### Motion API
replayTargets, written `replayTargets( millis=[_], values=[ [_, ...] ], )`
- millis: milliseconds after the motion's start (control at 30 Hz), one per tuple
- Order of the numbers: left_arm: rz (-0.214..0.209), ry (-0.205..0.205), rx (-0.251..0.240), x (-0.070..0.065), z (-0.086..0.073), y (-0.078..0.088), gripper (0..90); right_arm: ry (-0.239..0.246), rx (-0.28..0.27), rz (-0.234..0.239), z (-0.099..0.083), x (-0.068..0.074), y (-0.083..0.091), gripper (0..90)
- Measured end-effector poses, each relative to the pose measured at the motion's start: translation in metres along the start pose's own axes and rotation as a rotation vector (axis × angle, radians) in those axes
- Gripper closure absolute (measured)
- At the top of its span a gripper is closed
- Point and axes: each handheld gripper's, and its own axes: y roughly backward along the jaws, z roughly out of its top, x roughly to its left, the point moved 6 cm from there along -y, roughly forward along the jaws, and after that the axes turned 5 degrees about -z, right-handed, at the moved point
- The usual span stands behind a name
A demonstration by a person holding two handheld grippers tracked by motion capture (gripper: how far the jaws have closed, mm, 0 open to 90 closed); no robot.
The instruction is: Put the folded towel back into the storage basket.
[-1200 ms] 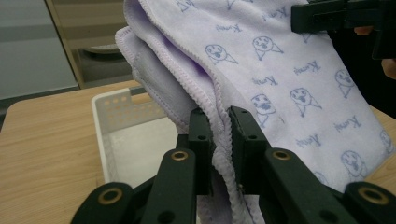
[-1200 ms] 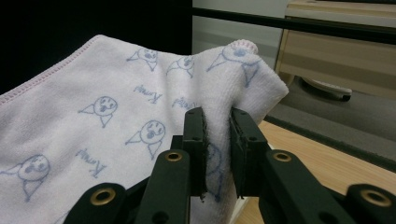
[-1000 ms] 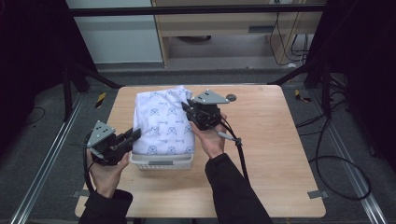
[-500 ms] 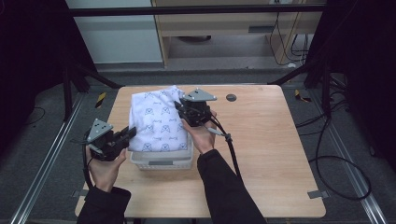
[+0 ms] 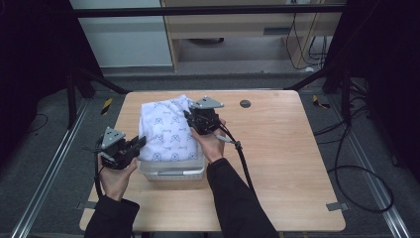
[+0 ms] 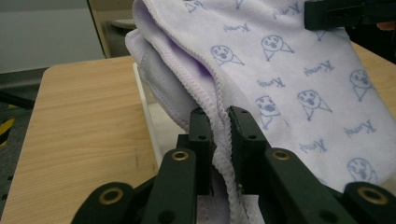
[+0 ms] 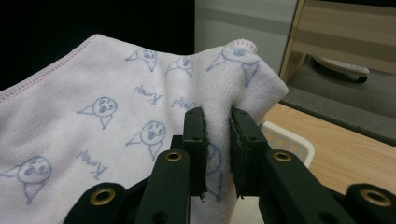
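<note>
A pale lilac towel (image 5: 166,131) printed with small blue faces is held spread over a white plastic basket (image 5: 173,171) near the table's left middle. My left gripper (image 5: 136,145) is shut on the towel's (image 6: 299,88) stitched near-left edge, at the basket's left side. My right gripper (image 5: 190,118) is shut on a bunched fold of the towel (image 7: 116,116) at its far right corner, above the basket's (image 7: 287,137) rim. The towel hides the inside of the basket.
The basket stands on a wooden table (image 5: 287,163) with bare wood to the right and in front. A round dark hole (image 5: 244,103) sits near the table's far edge. A cable (image 5: 242,163) trails from the right gripper across the table. A metal frame and cabinets stand behind.
Both hands have moved left with the towel. The right gripper has come in over the basket's far right corner, and the left gripper has dropped closer to the basket's left side.
</note>
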Motion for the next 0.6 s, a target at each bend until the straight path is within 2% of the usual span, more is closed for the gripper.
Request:
replayTargets(
  millis=[267, 600],
  values=[
    [0.013, -0.006, 0.042, 0.003, -0.011, -0.013, 79.1, -0.014, 0.041, -0.005, -0.018, -0.003, -0.013, 78.0],
    [0.005, -0.011, 0.098, 0.003, -0.024, -0.028, 79.1, -0.032, 0.089, -0.014, -0.037, -0.008, -0.023, 77.9]
  ],
)
